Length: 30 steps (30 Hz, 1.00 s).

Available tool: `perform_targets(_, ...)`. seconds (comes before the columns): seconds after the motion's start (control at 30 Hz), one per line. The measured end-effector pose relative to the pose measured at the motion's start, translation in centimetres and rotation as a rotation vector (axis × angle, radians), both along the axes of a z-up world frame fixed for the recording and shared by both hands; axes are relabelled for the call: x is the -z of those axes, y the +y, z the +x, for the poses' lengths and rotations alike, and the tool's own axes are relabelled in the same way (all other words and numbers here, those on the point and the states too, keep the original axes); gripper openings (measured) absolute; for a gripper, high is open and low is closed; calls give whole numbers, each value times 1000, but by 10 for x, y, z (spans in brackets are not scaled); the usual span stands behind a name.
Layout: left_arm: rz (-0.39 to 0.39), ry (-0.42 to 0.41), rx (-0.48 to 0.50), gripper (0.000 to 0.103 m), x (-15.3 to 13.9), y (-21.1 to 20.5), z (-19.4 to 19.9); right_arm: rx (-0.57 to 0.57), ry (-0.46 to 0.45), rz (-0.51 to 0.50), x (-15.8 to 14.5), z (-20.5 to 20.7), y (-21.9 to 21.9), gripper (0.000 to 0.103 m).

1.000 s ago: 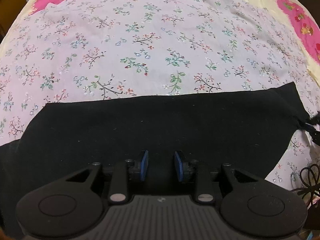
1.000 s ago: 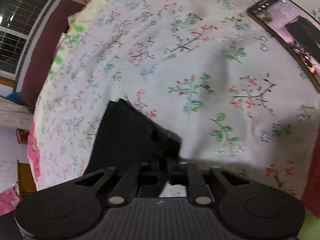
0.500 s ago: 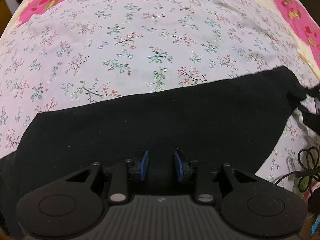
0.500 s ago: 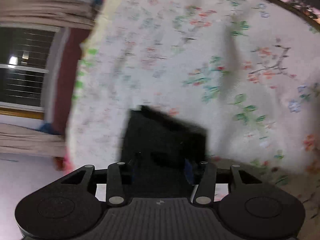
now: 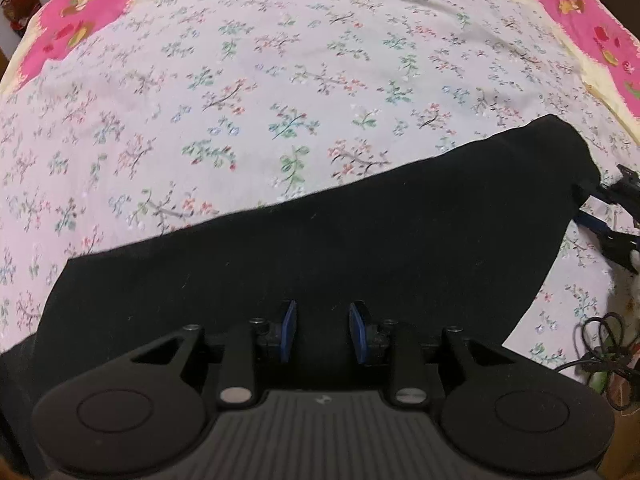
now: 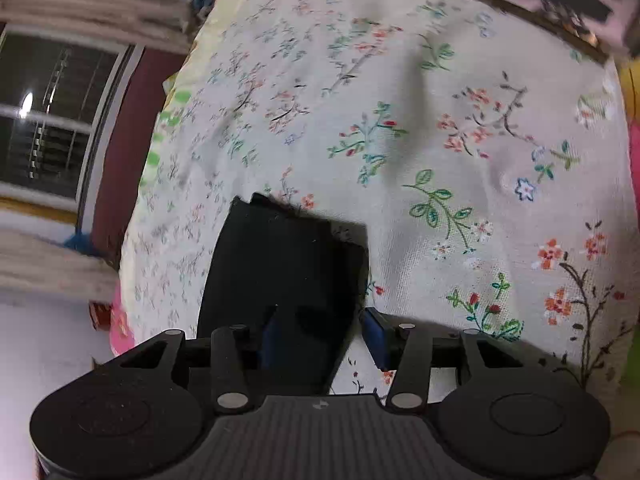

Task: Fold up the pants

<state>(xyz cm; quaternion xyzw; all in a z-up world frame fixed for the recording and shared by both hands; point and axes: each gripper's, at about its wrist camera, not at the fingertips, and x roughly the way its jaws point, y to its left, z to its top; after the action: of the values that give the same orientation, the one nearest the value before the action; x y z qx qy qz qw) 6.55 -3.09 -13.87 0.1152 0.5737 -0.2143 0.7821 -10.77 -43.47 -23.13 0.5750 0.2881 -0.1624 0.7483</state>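
Two grippers over a bed covered by a floral sheet. Black pants spread flat across the near part of the bed in the left wrist view, top edge slanting up toward the right, one corner reaching close to the right edge of the bed. Left gripper low over the black cloth, jaws parted, blue pads standing clear with dark fabric showing in the gap. Right gripper at the corner of the pants, jaws spread wide, a fold of black cloth lying between them, the right blue pad apart from the fabric; contact on the left side impossible to tell. Phone blurred near the far right corner of the bed. Tangled dark cable by the right edge. Window beyond the bed's left side.
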Motion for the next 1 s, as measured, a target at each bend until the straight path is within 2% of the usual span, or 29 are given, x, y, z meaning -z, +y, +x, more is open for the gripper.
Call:
perform_targets(0.13, -16, 6, 3, 38, 3, -8, 1, 14, -44, 5, 9, 14, -4, 39)
perform_targets(0.23, -23, 16, 3, 38, 8, -11, -2, 13, -85, 12, 4, 20, -5, 41)
perform_targets(0.3, -26, 23, -1, 38, 12, -12, -6, -6, -126, -1, -3, 19, -5, 34)
perform_targets(0.37, -31, 33, -12, 38, 15, -10, -9, -6, -153, 17, -4, 15, -5, 12)
perform_targets(0.5, -26, 46, -35, 38, 22, -3, -13, 38, -173, 137, 12, 11, -13, 5)
perform_targets(0.63, -7, 54, -38, 38, 25, 2, -16, -12, -208, 64, -14, 20, -7, 4)
perform_targets(0.77, -26, 37, -65, 38, 17, 7, -19, -91, -261, -53, -55, 31, 7, 4)
perform_targets(0.9, -81, 12, -109, 38, 6, 25, -23, -280, -301, -211, -103, 53, 37, 4)
perform_targets(1.0, -119, 4, -163, 38, 3, 50, -26, -463, -334, -323, -138, 73, 81, 4)
